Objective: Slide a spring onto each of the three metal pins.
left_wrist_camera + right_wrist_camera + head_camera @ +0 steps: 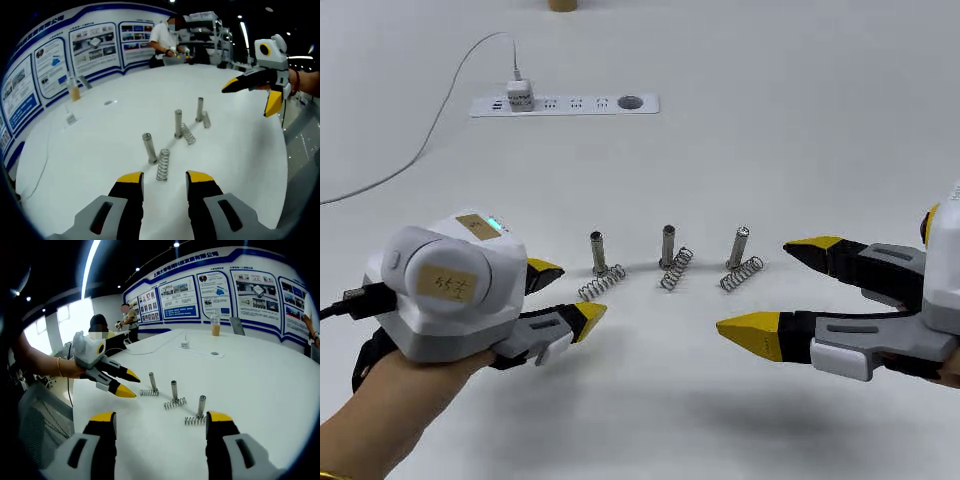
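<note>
The three pins [668, 245] stand bare in a row on the table [770, 150], a spring [676, 268] flat at each foot: the first pick is in hand, I judge. The left gripper [578, 290] and right gripper [754, 285] hover near the row's ends, fingers apart, empty. Next, one closes on a spring (gently, I think) and stands it over a pin. The left gripper view shows the left spring [162, 164] straight ahead of its jaws; the head view, a power strip [565, 104] far behind.

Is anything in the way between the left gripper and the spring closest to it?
Nothing visible. Only bare table separates the open left gripper from that spring, which lies beside the nearest pin.
</note>
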